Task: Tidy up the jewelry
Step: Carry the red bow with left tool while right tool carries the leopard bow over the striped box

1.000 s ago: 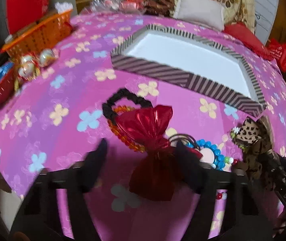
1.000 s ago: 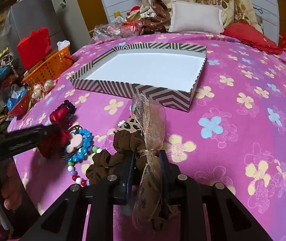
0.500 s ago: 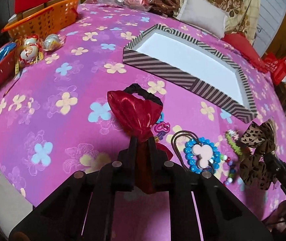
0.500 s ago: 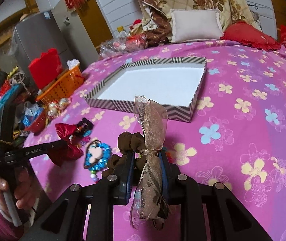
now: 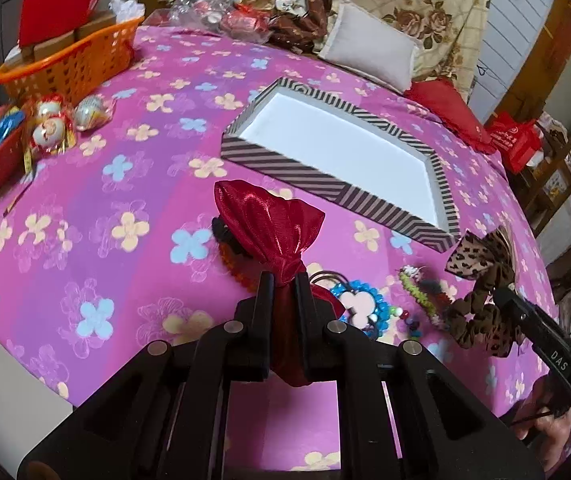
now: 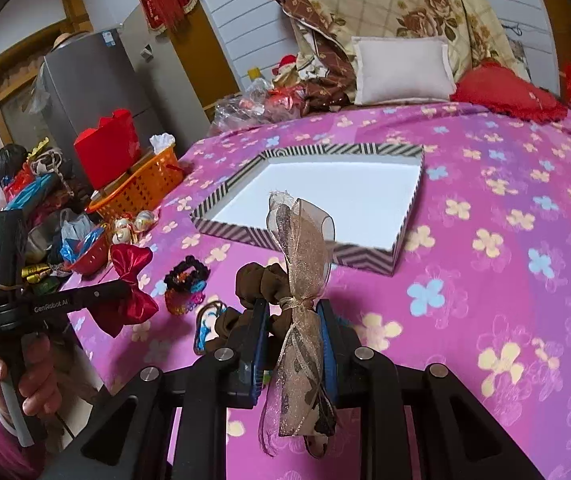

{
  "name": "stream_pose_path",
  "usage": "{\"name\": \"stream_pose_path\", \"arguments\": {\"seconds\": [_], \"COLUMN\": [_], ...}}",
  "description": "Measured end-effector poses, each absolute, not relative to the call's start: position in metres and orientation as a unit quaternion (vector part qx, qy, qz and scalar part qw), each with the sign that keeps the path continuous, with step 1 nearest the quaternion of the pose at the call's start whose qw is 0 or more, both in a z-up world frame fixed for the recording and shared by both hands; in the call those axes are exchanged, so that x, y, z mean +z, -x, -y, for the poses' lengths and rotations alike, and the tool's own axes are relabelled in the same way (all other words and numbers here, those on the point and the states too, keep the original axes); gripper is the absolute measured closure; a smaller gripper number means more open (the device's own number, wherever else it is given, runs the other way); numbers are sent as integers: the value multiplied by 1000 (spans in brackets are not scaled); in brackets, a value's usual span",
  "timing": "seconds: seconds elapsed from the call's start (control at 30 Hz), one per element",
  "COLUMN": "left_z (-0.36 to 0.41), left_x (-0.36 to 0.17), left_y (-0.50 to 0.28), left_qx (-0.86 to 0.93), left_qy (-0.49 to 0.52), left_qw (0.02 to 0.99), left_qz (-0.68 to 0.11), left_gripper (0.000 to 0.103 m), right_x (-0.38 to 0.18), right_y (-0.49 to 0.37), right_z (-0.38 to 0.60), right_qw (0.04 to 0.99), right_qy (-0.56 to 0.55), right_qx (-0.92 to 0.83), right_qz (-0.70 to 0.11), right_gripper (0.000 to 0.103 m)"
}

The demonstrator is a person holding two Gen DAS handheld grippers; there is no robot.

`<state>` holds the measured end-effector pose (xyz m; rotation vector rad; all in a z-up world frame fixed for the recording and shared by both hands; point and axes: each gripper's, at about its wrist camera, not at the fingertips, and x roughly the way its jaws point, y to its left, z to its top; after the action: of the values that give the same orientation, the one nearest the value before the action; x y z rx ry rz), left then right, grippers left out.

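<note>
- The left gripper (image 5: 284, 286) is shown with its jaws closed almost fully on the knot of a red bow (image 5: 269, 224); the bow's upper lobe stands up past the jaw tips and its lower lobe hangs behind them.
- In the right wrist view the red bow (image 6: 131, 292) is seen clear of the pink flowered cloth (image 6: 485, 280), carried at the end of the left gripper (image 6: 125, 288), whose handle is held by a hand (image 6: 25, 380).
- The right gripper (image 6: 291, 312) is shown with its jaws partly closed on the tied middle of a gauzy brown bow (image 6: 301, 264), with a brown scrunchie bunched beside it; the bow's long axis runs along the jaws, one end up, one end down.
- The striped tray (image 5: 325, 178) lies ahead of both grippers, empty, white inside. It is judged the place for both bows.
- From the left jaws the tray lies forward and to the right, its near wall just beyond the red bow. From the right jaws it lies straight ahead, its near wall (image 6: 285, 242) just behind the brown bow's top.
- Neither gripper is over the tray yet. The right one looks squarer to it and is judged the nearer.
- Left on the cloth between the grippers: a blue bead bracelet (image 5: 365, 304), a black scrunchie (image 6: 187, 272) with orange beads, and small bead pieces.
</note>
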<state>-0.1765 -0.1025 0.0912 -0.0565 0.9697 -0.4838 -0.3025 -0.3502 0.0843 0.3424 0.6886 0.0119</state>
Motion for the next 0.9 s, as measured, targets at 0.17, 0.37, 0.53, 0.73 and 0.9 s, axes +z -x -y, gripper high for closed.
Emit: {"name": "stream_pose_path", "arguments": {"seconds": [0.17, 0.37, 0.53, 0.73, 0.9], "left_z": [116, 138, 157, 178, 194], "left_x": [101, 116, 120, 120, 121], "left_y": [173, 156, 132, 103, 87], "left_qx": [-237, -240, -236, -227, -226], "left_qy": [15, -6, -16, -35, -54], "left_qw": [860, 868, 870, 873, 876], "left_qz": [-452, -435, -433, -430, -423], "left_gripper": [94, 94, 94, 94, 94], "right_x": [95, 105, 111, 112, 106], "right_y": [289, 262, 240, 215, 194], "right_z": [353, 364, 376, 389, 399], "right_qw": [929, 929, 930, 929, 926], "right_qy": [-160, -155, -156, -157, -156], "right_qx": [2, -5, -14, -24, -33], "right_qz": [-334, -335, -332, -335, -343], "right_gripper": [80, 81, 80, 80, 80]}}
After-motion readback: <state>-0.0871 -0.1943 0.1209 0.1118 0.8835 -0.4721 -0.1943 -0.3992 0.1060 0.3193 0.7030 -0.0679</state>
